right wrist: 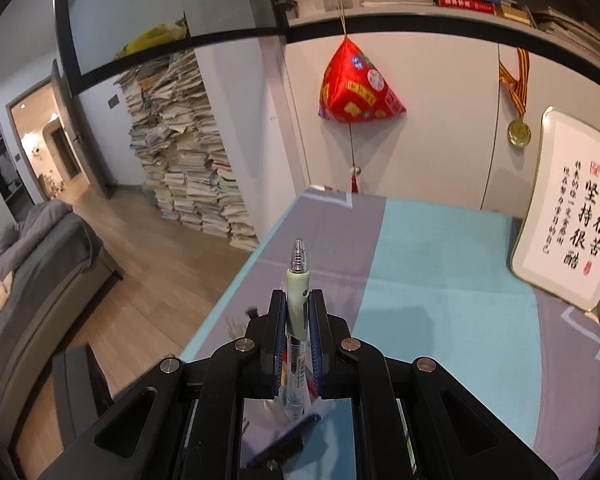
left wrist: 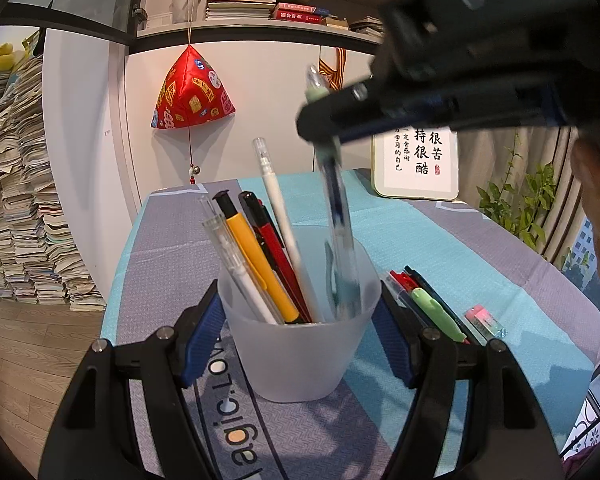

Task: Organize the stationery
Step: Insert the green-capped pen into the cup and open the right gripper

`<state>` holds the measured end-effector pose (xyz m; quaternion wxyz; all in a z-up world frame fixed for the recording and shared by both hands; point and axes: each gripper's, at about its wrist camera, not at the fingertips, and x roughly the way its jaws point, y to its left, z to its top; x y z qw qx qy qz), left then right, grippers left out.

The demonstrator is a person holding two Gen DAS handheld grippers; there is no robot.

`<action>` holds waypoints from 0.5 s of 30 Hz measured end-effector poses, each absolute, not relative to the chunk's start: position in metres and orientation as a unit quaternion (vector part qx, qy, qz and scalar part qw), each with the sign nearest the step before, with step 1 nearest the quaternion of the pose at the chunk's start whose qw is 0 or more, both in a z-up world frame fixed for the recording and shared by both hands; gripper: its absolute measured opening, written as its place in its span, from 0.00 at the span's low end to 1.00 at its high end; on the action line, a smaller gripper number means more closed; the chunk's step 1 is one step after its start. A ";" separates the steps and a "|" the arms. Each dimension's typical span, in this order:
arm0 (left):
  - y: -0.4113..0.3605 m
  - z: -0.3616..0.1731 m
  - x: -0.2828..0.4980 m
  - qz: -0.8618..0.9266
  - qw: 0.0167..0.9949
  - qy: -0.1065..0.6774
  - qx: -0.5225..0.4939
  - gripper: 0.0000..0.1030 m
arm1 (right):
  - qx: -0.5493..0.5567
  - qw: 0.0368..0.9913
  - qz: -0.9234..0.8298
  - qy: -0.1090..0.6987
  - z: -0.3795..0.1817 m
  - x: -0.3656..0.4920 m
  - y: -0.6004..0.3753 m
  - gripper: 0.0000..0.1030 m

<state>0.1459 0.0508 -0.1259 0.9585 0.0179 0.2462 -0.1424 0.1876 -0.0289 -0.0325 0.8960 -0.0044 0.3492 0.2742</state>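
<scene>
Fingers (left wrist: 204, 320) of the left gripper (left wrist: 300, 320) clamp a frosted plastic cup (left wrist: 296, 360); right gripper (right wrist: 297, 300) pinches a clear green-grip pen (right wrist: 297, 280) above it.

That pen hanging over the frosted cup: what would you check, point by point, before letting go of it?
1. Right gripper clamped on the clear pen: ok.
2. Left gripper steadying the frosted cup, pads on both sides: ok.
3. Pen's lower end inside the cup's rim: ok, though blurred.
4. Room among the yellow pen, red pen and white pen: ok.
5. Cup upright on the tablecloth: ok.
6. Pen touching the cup's bottom: cannot tell.
</scene>
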 end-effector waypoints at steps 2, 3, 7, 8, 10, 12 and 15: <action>0.051 -0.126 0.146 -0.142 0.959 0.246 0.018 0.68 | -0.002 0.895 0.275 0.351 -0.034 0.186 -0.032 0.10; 0.051 -0.126 0.146 -0.142 0.959 0.246 0.018 0.68 | -0.003 0.894 0.276 0.352 -0.035 0.185 -0.033 0.10; 0.051 -0.126 0.146 -0.143 0.959 0.246 0.018 0.68 | -0.005 0.892 0.278 0.357 -0.036 0.181 -0.035 0.10; 0.051 -0.126 0.146 -0.143 0.959 0.246 0.018 0.68 | -0.004 0.890 0.280 0.359 -0.036 0.181 -0.035 0.10; 0.051 -0.126 0.146 -0.143 0.959 0.246 0.018 0.68 | -0.007 0.888 0.282 0.363 -0.038 0.179 -0.035 0.10; 0.051 -0.126 0.146 -0.143 0.958 0.246 0.018 0.68 | -0.012 0.886 0.284 0.367 -0.040 0.177 -0.033 0.10; 0.051 -0.126 0.146 -0.143 0.958 0.246 0.018 0.68 | -0.021 0.881 0.285 0.377 -0.046 0.177 -0.030 0.10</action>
